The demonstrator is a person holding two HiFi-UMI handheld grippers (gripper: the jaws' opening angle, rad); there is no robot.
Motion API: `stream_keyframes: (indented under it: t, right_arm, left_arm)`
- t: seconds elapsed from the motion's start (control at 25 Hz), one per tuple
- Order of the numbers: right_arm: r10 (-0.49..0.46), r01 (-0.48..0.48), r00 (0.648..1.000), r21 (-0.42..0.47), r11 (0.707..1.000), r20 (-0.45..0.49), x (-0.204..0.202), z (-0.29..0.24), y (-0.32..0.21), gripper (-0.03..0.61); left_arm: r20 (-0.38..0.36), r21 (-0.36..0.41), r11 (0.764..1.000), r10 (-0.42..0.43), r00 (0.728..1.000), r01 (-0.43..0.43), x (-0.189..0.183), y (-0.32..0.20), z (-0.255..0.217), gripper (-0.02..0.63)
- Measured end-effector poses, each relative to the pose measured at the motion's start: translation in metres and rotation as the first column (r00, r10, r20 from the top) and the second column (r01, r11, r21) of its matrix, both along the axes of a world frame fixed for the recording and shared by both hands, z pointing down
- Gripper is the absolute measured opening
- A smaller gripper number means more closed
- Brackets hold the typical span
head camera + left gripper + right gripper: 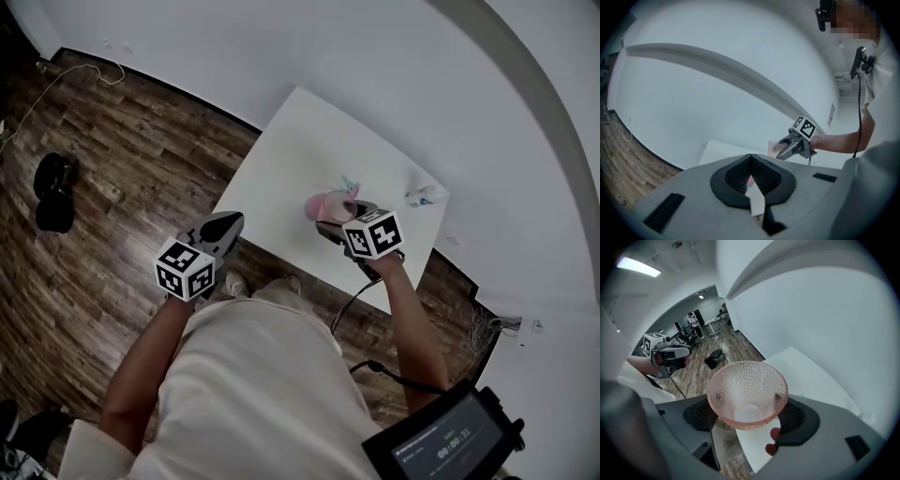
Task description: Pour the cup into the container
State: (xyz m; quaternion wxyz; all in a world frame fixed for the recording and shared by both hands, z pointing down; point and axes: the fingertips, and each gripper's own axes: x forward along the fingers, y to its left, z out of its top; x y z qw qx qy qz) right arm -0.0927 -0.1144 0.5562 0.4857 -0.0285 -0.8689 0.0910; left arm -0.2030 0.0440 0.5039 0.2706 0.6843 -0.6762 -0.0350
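Jaws of the right gripper (747, 417) are clamped on the sides of a pink, dimpled, translucent plastic cup (747, 390). The cup's mouth is turned toward that gripper's camera, and it hangs above the white bench (281, 159). The left gripper (751, 174) has its jaws closed on nothing, just beside the bench's near corner and over the wooden floor (112, 187).

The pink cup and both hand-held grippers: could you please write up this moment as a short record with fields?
cup: pink, dimpled, translucent; nothing visible inside
right hand-held gripper: shut on the cup, above the white table
left hand-held gripper: shut, empty, by the table's near-left corner
other: small object at the table's far corner, too small to identify
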Motion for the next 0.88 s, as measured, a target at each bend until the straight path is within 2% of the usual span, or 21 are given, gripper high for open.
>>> stream_keyframes:
  t: [0.2, 0.52, 0.88]
  right_arm:
    - [-0.017, 0.012, 0.996, 0.051, 0.999, 0.092, -0.001, -0.021, -0.008, 0.373]
    - [-0.050, 0.037, 0.982, 0.074, 0.997, 0.183, 0.019, -0.045, -0.015, 0.373]
    - [-0.063, 0.036, 0.956, 0.099, 0.994, 0.287, 0.041, -0.079, -0.032, 0.373]
  left_arm:
    - [-0.015, 0.017, 1.000, 0.023, 1.000, -0.023, 0.017, -0.015, -0.009, 0.009]
    - [-0.018, 0.033, 0.999, 0.032, 0.999, -0.031, 0.043, -0.046, -0.022, 0.009]
    - [-0.042, 0.008, 0.998, 0.061, 0.997, -0.061, 0.076, -0.078, -0.034, 0.009]
